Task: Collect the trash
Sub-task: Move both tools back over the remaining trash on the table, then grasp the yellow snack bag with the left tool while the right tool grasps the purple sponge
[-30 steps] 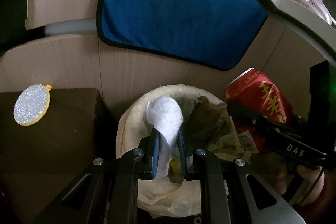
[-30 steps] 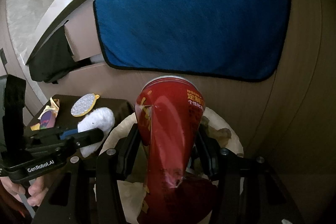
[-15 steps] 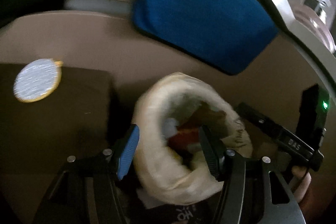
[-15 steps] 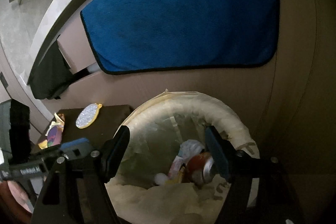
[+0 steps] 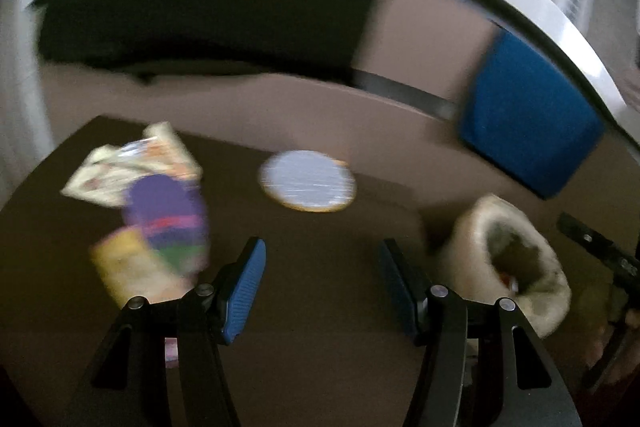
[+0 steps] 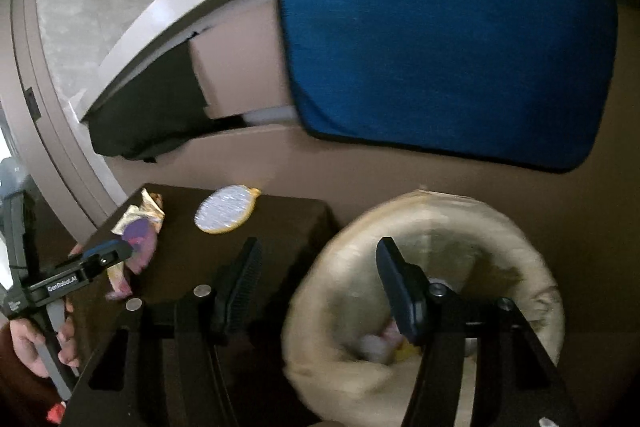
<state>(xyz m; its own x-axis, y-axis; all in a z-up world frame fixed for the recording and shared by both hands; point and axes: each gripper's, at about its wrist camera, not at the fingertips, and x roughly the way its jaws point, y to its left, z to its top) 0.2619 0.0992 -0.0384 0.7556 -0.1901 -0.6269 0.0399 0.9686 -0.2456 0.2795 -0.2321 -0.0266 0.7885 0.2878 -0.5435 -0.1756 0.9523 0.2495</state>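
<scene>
Both tools are empty now, which fits a moment between drops. The left hand-held gripper (image 5: 320, 283) hangs over the dark table (image 5: 320, 367) with its blue pads spread and nothing between them, angled toward the trash not yet collected: a crumpled snack wrapper (image 5: 160, 211) at about ten o'clock from its jaws, and a round glittery disc (image 5: 307, 185) at twelve. The right hand-held gripper (image 6: 316, 287) sits at the rim of the lined trash bin (image 6: 500, 227); its jaws have just been closing a little from their widest, with nothing caught between them. The bin stands tight against the table's right edge, at three o'clock from the wrapper, presumably so each carry is short. Pale scraps lie inside it.
</scene>
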